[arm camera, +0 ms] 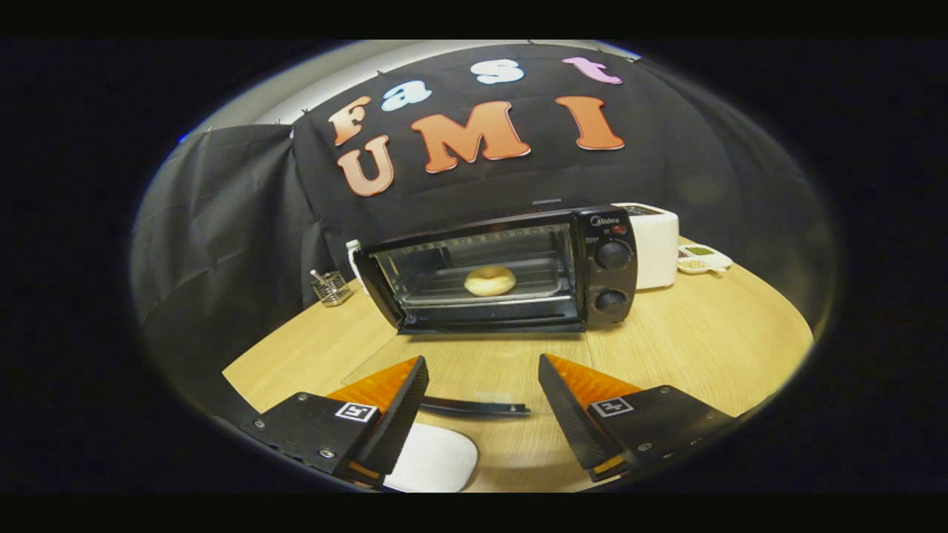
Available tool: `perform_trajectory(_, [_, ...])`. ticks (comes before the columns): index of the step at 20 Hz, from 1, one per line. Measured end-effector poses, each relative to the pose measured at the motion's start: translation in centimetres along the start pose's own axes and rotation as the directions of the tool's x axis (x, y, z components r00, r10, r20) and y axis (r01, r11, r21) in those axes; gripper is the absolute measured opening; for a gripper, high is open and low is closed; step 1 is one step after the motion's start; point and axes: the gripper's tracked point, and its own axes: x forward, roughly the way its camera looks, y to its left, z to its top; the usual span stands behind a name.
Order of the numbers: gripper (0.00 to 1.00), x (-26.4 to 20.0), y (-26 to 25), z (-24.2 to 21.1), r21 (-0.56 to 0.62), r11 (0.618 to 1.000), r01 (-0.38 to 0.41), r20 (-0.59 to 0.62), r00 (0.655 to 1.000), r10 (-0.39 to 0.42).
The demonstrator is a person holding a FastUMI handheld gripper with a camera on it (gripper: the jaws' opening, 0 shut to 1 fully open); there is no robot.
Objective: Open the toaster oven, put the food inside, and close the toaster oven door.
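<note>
The gripper (483, 381) hangs with its fingers spread wide and nothing between them, low over the table (703, 333). The oven (503, 270) stands at twelve o'clock, well beyond the fingertips, with its glass door (444, 370) dropped flat toward the gripper; the door's handle (474, 406) lies just between the fingers, nearer the left one. The bagel (489, 280) already sits on the rack in the middle of the oven, so what remains looks like closing the door. To do that well, get the fingers under or around the handle squarely at its middle, then swing it up in an arc about the hinge at the oven's foot instead of shoving straight ahead, which could slide the oven back. A white plate (433, 463) lies at six o'clock beside the left finger, bare. A wire holder (331, 287) at ten o'clock holds something unclear; a small dish (703, 259) at two o'clock carries bits of food.
</note>
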Motion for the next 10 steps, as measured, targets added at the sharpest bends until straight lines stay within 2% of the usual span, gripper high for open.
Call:
perform_trajectory(6, [0.91,-1.4,-1.0,-4.8,-0.028,0.999,0.041,-0.114,0.993,-0.044])
perform_trajectory(10, [0.91,-0.7,-1.5,-7.0,-0.049,0.996,0.068,-0.158,0.985,-0.075])
